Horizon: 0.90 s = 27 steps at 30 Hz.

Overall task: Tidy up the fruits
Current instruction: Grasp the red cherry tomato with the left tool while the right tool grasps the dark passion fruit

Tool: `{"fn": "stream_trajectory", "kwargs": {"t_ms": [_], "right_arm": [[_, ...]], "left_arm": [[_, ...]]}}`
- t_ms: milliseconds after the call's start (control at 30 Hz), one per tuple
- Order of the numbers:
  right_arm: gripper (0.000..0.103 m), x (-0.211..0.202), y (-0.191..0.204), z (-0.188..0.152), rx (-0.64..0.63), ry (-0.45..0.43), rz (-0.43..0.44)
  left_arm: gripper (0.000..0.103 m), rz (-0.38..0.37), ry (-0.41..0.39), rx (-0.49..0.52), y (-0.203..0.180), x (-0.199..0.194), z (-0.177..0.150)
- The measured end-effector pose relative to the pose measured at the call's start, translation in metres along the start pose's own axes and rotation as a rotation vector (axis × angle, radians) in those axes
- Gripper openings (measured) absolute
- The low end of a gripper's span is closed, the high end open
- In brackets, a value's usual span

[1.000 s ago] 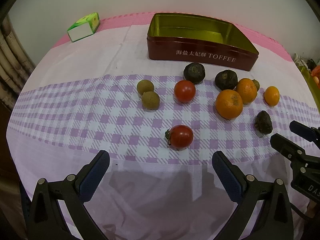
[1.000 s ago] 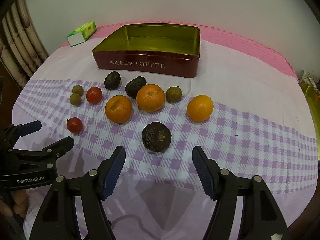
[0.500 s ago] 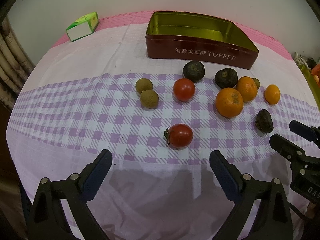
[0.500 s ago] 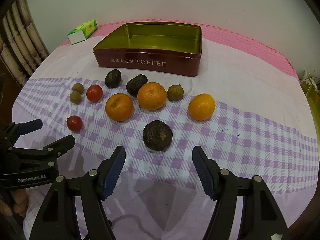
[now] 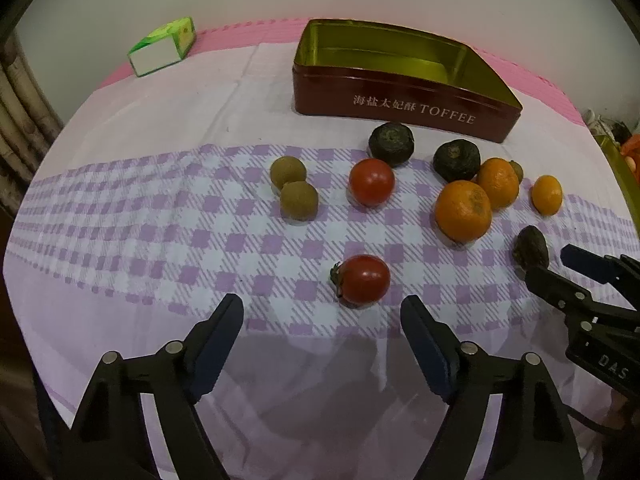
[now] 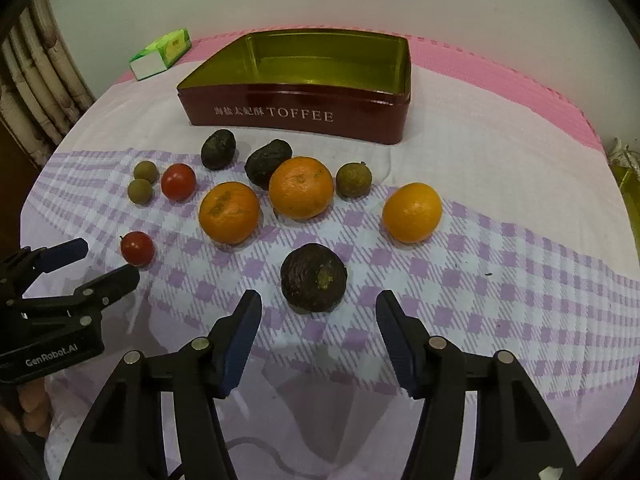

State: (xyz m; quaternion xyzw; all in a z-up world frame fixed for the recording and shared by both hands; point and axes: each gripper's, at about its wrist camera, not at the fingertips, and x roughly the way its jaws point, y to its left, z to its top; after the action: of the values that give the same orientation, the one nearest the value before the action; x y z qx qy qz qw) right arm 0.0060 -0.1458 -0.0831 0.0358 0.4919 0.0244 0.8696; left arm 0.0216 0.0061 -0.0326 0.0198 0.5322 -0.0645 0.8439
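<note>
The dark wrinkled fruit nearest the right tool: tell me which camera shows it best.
The right wrist view: the dark wrinkled fruit sits whole and central, just ahead of the right tool. In the left wrist view it is small, near the edge, partly behind that tool's finger.

- The left gripper [image 5: 322, 322] is a black plastic frame with two angled arms, each carrying a dark blue ribbed pad on its inner face.
- Round silver screw heads sit on the top of each arm, two per side.
- The right gripper [image 6: 319, 320] has the same build: black arms, blue-padded fingers [image 6: 240, 338], silver screws.
- In the right wrist view, the left gripper's black housing bears white lettering reading "GenRobot.AI".
- In the left wrist view, the right gripper's housing shows white letters "DAS", the rest cut off.
- A thin dark cable runs from that housing.
</note>
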Motion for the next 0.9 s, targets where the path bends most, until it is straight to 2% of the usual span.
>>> {"fn": "stream_trajectory", "kwargs": {"t_ms": [600, 900], "right_arm": [[0.045, 0.017, -0.006, 0.01, 0.009, 0.034, 0.016], [0.034, 0.021, -0.001, 0.015, -0.008, 0.032, 0.026]], "left_arm": [[0.065, -0.021, 0.032, 0.036, -0.019, 0.034, 0.026], [0.047, -0.031, 0.017, 0.049, -0.02, 0.033, 0.027]]}}
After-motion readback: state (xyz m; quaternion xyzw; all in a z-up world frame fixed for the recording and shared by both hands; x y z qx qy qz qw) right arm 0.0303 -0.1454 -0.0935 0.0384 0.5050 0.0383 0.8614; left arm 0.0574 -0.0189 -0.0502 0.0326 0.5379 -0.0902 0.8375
